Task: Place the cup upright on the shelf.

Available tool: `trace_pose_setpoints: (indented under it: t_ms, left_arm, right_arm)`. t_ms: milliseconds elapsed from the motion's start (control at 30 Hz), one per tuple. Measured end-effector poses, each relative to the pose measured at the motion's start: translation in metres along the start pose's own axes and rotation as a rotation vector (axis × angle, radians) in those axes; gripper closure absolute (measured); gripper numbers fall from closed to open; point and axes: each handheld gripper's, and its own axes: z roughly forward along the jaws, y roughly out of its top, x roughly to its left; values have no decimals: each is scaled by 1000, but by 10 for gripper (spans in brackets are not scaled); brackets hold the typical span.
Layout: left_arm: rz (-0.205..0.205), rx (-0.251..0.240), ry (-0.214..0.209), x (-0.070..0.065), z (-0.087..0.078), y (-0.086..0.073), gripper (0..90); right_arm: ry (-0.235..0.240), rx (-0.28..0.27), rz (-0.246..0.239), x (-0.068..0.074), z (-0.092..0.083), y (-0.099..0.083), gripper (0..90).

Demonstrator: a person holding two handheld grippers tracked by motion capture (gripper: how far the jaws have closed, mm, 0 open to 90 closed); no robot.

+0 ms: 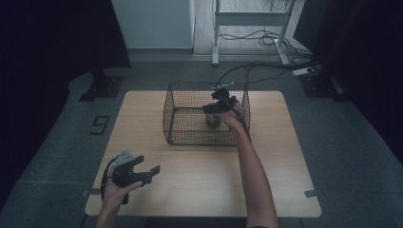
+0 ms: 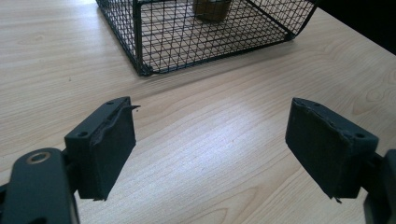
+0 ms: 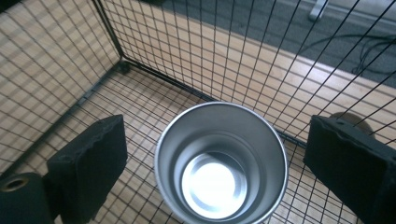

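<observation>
A black wire basket (image 1: 167, 114) stands at the middle back of the wooden table (image 1: 199, 185). Inside it an empty shiny metal cup (image 3: 215, 184) stands upright on the mesh floor, near a corner. My right gripper (image 1: 216, 108) reaches into the basket from above, and in the right gripper view it is open (image 3: 217, 140), one jaw on each side of the cup with a gap to its wall. My left gripper (image 1: 148, 166) hovers low over the table's front left, open with nothing between its pads (image 2: 112, 149). Ahead of it are the basket (image 2: 140, 46) and the brownish-looking cup (image 2: 212, 9).
Bare wood lies between the left gripper and the basket. Beyond the table, a white desk frame (image 1: 216, 42), cables (image 1: 266, 38) and a power strip (image 1: 304, 71) lie on the grey floor. Dark curtains stand at both sides.
</observation>
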Motion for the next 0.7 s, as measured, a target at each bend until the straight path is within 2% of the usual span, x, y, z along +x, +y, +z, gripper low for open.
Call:
trace_pose_setpoints:
  t_ms: [300,400,600,667,700]
  left_arm:
    - [0,2,1,-1,1,0,163]
    - [0,2,1,-1,1,0,163]
    - [6,4,2,-1,2,0,162]
    - [7,8,2,-2,2,0,163]
    - [8,9,2,-2,3,0,163]
  right_arm:
    - [10,-70,6,11,-27,-5,151]
    - [20,-84,-10,14,-37,-9,169]
    - [44,-124,-23,19,-63,-21,185]
    - [47,-128,-22,20,-67,-24,185]
    - [54,-136,-27,21,-75,-29,186]
